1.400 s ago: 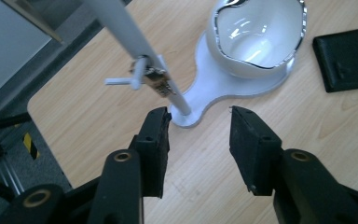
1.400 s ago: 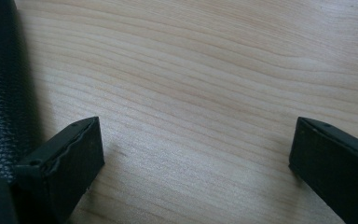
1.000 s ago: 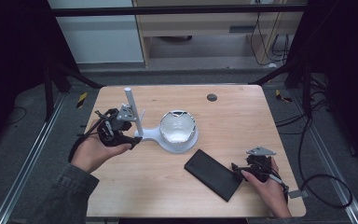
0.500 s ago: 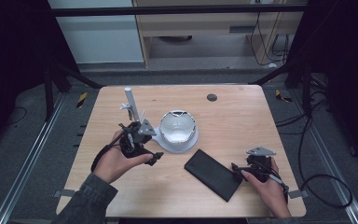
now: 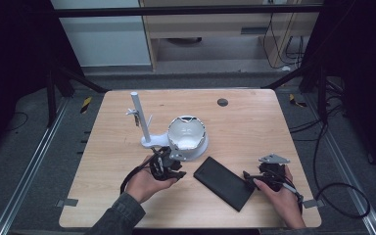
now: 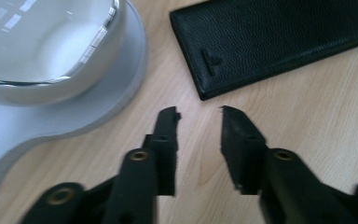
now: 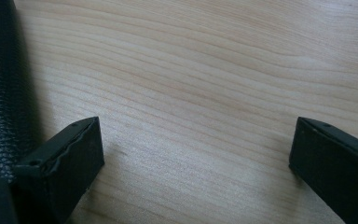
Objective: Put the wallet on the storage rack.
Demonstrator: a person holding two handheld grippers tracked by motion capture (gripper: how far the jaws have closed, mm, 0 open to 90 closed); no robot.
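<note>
Worktop: pale wood grain, square, seen from above with dark floor around it.

Wallet: black, grained leather, long and flat, laid diagonally on the near half of the worktop, between the two hands. A small embossed mark is seen near one corner in the left gripper view.

Left tongs: held low over the worktop at the near edge of the lamp base, pointed towards the wallet's near-left corner. The jaws have just been closing; a narrow gap is left, with only bare wood between the tips. Nothing is gripped, and the wallet's corner lies just beyond the tips, not touched.

Right tongs: held at the right end of the wallet. The jaws are spread wide, bare wood between them. One jaw is seen just beside the wallet's edge; contact cannot be told.

White lamp stand: flat curved base carrying a round bowl-like head and an upright white post, set at mid-worktop, behind the left hand.

Small dark disc: far side of the worktop, well apart from the rest.
</note>
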